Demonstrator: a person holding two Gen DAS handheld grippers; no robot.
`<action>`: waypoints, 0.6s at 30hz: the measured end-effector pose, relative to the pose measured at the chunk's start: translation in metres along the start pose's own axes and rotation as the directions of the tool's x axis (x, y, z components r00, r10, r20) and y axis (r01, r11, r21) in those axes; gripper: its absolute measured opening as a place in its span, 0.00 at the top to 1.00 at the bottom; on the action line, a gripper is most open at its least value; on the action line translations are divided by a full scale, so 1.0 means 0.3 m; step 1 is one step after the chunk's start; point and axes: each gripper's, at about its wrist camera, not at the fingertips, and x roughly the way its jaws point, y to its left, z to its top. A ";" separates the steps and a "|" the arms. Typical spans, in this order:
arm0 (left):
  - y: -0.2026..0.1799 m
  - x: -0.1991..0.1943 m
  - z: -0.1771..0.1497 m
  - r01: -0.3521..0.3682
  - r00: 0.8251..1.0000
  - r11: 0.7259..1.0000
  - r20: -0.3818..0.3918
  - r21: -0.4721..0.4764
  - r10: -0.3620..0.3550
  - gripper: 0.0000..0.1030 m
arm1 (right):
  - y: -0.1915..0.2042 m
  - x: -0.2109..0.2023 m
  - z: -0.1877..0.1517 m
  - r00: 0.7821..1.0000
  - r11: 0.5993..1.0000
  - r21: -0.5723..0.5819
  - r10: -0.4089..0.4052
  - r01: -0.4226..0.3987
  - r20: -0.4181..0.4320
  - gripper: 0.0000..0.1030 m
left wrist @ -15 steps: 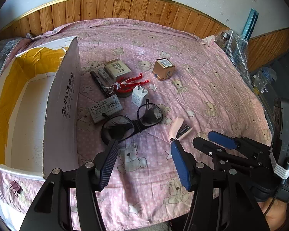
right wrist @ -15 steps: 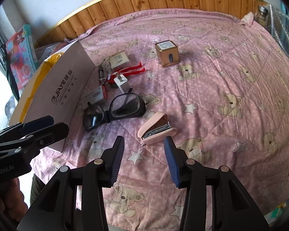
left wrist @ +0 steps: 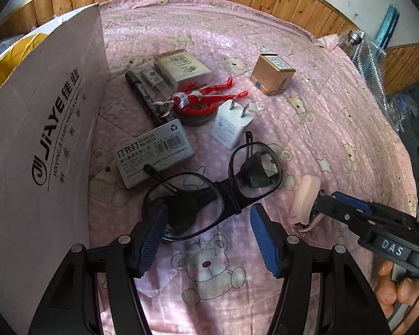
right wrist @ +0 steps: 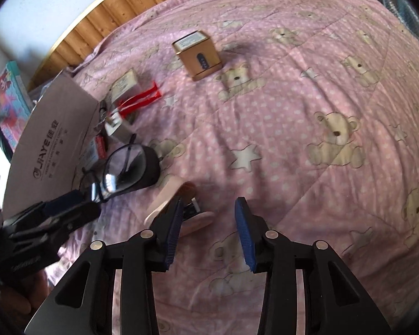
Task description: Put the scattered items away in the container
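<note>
Black-framed glasses (left wrist: 209, 189) lie on the pink bedspread, and my open left gripper (left wrist: 208, 224) is just in front of them, its left finger overlapping one lens. A pink stapler (right wrist: 170, 203) lies half open. My right gripper (right wrist: 209, 223) is open, and its left finger covers the stapler's near side; the gap between the fingers is mostly over bare cloth. In the left wrist view the right gripper (left wrist: 331, 205) has its tips at the stapler (left wrist: 304, 198). The white cardboard box (left wrist: 42, 139) stands at the left.
Behind the glasses lie a grey staples box (left wrist: 153, 153), a white charger plug (left wrist: 231, 125), a red toy figure (left wrist: 198, 97), a black pen (left wrist: 142, 95), a beige packet (left wrist: 181, 65) and a gold cube box (left wrist: 273, 74). Wooden panelling borders the bed.
Both grippers have moved forward and down. The left one has come up to the glasses, the right one to the stapler. Both stayed open.
</note>
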 end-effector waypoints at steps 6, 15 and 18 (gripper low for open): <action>-0.044 -0.070 -0.003 0.136 0.991 0.990 -0.008 0.032 -0.136 0.44 | 0.008 -0.059 0.026 0.998 1.000 -0.017 0.024 -0.023 0.049 0.61; 0.099 0.001 -0.003 0.005 1.000 0.997 -0.011 -0.081 -0.006 0.43 | 0.068 -0.021 -0.071 0.983 0.981 -0.076 0.173 -0.177 -0.054 0.96; 0.064 -0.010 -0.032 0.068 0.997 0.996 -0.043 -0.059 -0.071 0.43 | 0.024 -0.020 -0.095 0.993 0.995 -0.067 0.072 -0.078 -0.092 0.92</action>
